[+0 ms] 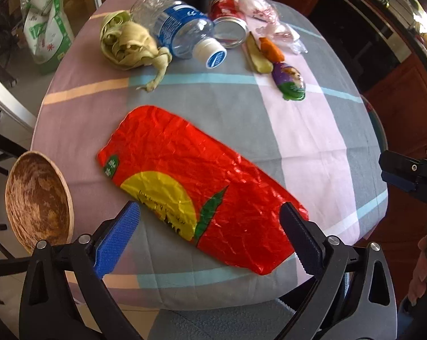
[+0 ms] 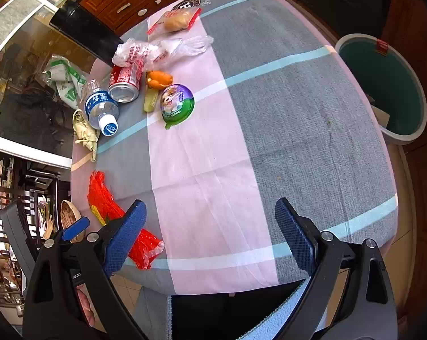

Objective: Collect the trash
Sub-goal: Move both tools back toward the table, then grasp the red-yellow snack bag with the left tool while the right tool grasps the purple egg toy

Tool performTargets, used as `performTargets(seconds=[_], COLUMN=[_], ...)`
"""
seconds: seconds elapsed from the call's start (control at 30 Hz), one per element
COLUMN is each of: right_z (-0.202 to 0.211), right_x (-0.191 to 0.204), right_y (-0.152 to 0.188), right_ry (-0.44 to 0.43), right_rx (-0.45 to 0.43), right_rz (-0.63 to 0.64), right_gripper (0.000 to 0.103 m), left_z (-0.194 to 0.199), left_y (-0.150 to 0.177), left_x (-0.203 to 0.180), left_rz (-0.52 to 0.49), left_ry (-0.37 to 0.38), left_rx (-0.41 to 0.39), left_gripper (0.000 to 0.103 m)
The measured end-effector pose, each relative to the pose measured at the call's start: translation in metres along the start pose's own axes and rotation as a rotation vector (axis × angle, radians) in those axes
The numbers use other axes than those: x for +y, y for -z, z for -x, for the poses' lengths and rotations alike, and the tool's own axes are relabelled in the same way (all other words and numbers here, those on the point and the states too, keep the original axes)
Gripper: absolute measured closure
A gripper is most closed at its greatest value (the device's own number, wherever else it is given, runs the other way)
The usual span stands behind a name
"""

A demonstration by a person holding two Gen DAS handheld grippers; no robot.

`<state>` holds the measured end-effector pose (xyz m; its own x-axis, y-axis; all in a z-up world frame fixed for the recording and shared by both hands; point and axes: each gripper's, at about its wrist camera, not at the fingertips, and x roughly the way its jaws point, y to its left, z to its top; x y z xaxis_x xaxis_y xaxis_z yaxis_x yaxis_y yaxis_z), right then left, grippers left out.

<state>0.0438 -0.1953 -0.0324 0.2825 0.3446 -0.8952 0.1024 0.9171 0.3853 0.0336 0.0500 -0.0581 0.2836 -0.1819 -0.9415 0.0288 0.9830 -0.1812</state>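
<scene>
Two grippers, both with jaws spread wide and empty. The flat crinkly red foil snack bag (image 1: 196,189) lies right ahead of the left gripper (image 1: 210,238), its long axis slanting from far-left to near-right across the gap. The right gripper (image 2: 210,235) has it off to its left, so left looks nearer.

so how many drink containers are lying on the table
2, both on their sides at the far end of the table. The plastic water bottle with the blue label lies beside the vegetable peelings; the red soda can lies right next to it. Others may be hidden.
</scene>
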Motion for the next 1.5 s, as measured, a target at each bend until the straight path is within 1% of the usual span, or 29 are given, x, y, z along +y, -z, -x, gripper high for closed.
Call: performTargets(seconds=[0.1, 0.2, 0.33, 0.4, 0.53, 0.67, 0.77, 0.8, 0.83, 0.87, 0.9, 0.93, 0.97, 1.0, 1.03, 1.07, 1.1, 1.2, 1.27, 1.4, 1.5], right_z=[-0.004, -0.008, -0.013, -0.015, -0.016, -0.017, -0.020, -0.021, -0.023, -0.024, -0.025, -0.027, -0.029, -0.030, -0.031, -0.032, -0.033, -0.032, -0.032, -0.034, -0.044], right_x=[0.006, 0.008, 0.005, 0.003, -0.003, -0.010, -0.017, -0.019, -0.021, -0.022, -0.024, -0.025, -0.026, -0.027, -0.027, -0.027, -0.026, -0.023, -0.018, -0.003, 0.016], right_y=[0.001, 0.001, -0.004, -0.007, -0.013, -0.020, -0.023, -0.024, -0.025, -0.026, -0.027, -0.028, -0.029, -0.030, -0.031, -0.032, -0.034, -0.040, -0.047, -0.063, -0.077], right_ry=[0.006, 0.018, 0.027, 0.030, 0.037, 0.041, 0.044, 0.046, 0.049, 0.051, 0.052, 0.054, 0.056, 0.057, 0.057, 0.055, 0.053, 0.049, 0.050, 0.045, 0.041], right_rx=[0.016, 0.025, 0.035, 0.039, 0.039, 0.035, 0.039, 0.041, 0.044, 0.046, 0.049, 0.052, 0.053, 0.054, 0.054, 0.052, 0.047, 0.028, 0.014, -0.012, -0.016], right_rz=[0.018, 0.021, 0.008, -0.002, -0.020, -0.041, -0.060, -0.064, -0.067, -0.071, -0.075, -0.078, -0.081, -0.083, -0.086, -0.088, -0.092, -0.091, -0.082, -0.056, -0.007], right_gripper=[0.015, 0.015, 0.015, 0.015, 0.015, 0.015, 0.015, 0.015, 0.015, 0.015, 0.015, 0.015, 0.015, 0.015, 0.015, 0.015, 0.015, 0.015, 0.015, 0.015, 0.015], left_z=[-0.010, -0.018, -0.021, -0.023, -0.028, -0.035, -0.039, -0.039, -0.040, -0.040, -0.040, -0.039, -0.039, -0.039, -0.039, -0.040, -0.039, -0.035, -0.032, -0.028, -0.028], left_y=[0.006, 0.007, -0.003, -0.010, -0.023, -0.030, -0.032, -0.032, -0.031, -0.030, -0.030, -0.030, -0.031, -0.033, -0.035, -0.037, -0.038, -0.044, -0.050, -0.058, -0.064], left_x=[0.011, 0.019, 0.018, 0.014, 0.000, -0.020, -0.034, -0.039, -0.046, -0.050, -0.054, -0.058, -0.061, -0.062, -0.061, -0.061, -0.061, -0.057, -0.048, -0.026, -0.012], left_rz=[0.041, 0.088, 0.099, 0.100, 0.072, 0.002, -0.035, -0.052, -0.076, -0.100, -0.121, -0.137, -0.145, -0.146, -0.142, -0.141, -0.148, -0.168, -0.160, -0.142, -0.133], left_ry=[0.005, 0.038, 0.062, 0.090, 0.112, 0.083, 0.087, 0.082, 0.063, 0.037, 0.018, 0.013, 0.023, 0.043, 0.070, 0.088, 0.094, 0.114, 0.128, 0.178, 0.187], left_rx=[0.028, 0.044, 0.025, 0.020, 0.017, 0.001, -0.033, -0.042, -0.053, -0.066, -0.079, -0.088, -0.093, -0.091, -0.083, -0.081, -0.089, -0.104, -0.111, -0.093, -0.090], left_gripper=[0.004, 0.004, 0.004, 0.004, 0.004, 0.004, 0.005, 0.006, 0.009, 0.019, 0.031, 0.038, 0.056, 0.077, 0.083, 0.085, 0.091, 0.093, 0.093, 0.093, 0.093])
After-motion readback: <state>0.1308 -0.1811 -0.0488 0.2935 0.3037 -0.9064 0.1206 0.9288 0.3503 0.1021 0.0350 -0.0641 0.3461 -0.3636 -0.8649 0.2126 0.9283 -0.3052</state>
